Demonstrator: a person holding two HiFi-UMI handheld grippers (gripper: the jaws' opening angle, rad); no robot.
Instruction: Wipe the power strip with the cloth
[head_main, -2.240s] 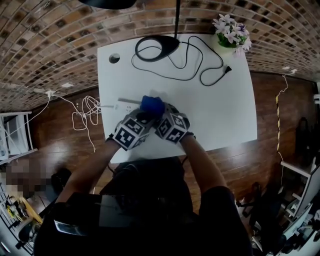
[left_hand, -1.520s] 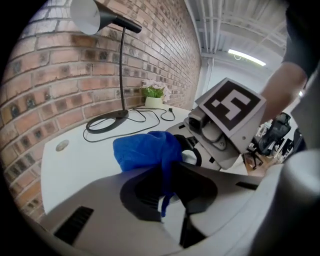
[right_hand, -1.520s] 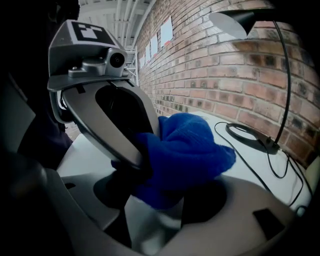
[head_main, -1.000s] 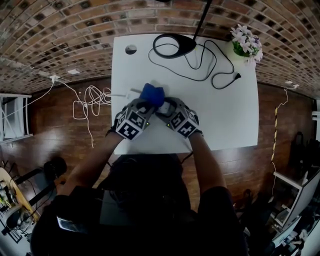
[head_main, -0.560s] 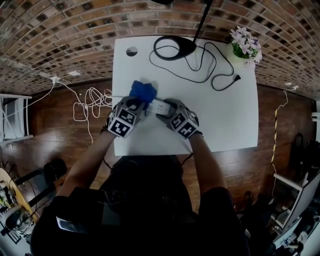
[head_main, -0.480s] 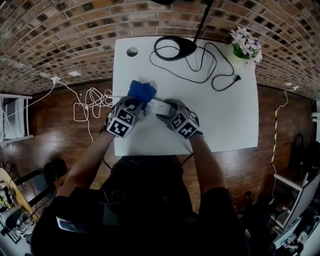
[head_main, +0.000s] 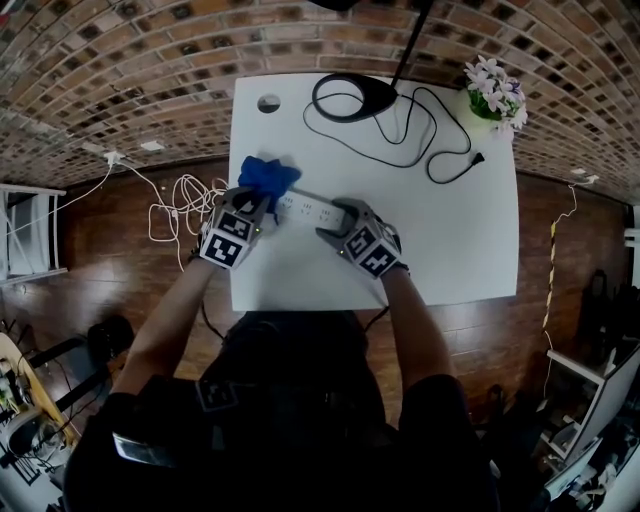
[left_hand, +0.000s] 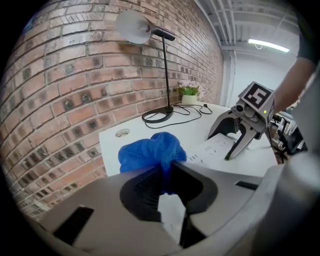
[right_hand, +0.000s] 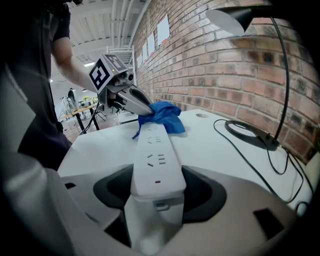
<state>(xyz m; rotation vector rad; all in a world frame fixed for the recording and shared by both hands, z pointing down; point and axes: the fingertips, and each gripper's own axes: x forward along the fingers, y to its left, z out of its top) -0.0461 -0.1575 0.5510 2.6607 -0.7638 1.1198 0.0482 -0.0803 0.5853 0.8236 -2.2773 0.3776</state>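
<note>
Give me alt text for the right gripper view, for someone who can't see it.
The right claw grips the near end of a white power strip lying on a white table. At the strip's far end, the left claw holds a bunched blue cloth. A black desk lamp and its cord sit to the right, before a brick wall.

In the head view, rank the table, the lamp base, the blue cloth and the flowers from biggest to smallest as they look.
1. table, by far the largest
2. lamp base
3. blue cloth and flowers: they look about alike, so I won't rank one over the other.
</note>
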